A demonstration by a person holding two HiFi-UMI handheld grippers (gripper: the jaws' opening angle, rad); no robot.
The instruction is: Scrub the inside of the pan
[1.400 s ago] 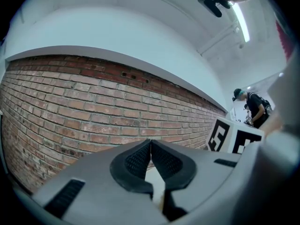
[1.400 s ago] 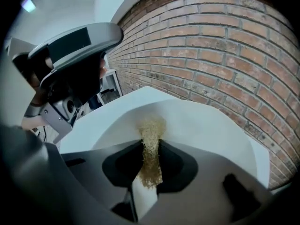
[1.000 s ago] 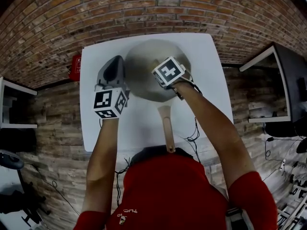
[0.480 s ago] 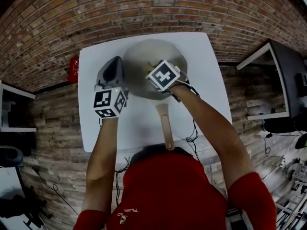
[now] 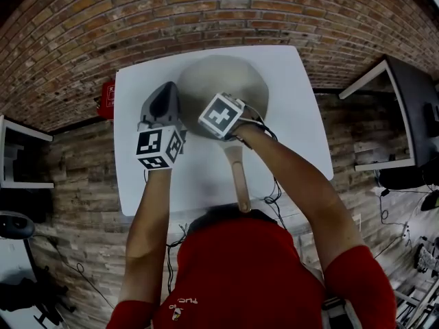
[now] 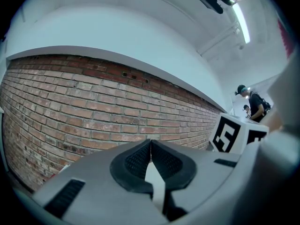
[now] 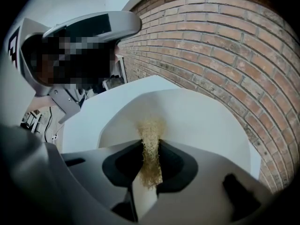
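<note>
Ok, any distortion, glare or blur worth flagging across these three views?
Head view: heavy fisheye, the brick wall and white table edges bow. Left gripper view: ceiling strip light blows out, corners vignette black. Right gripper view: scouring pad sharp, mosaic patch upper left.

Soft, even indoor light — the white table looks bright, without glare. A ceiling strip light glows in the left gripper view. Strong fisheye bending and dark corners everywhere — shadows faint.
</note>
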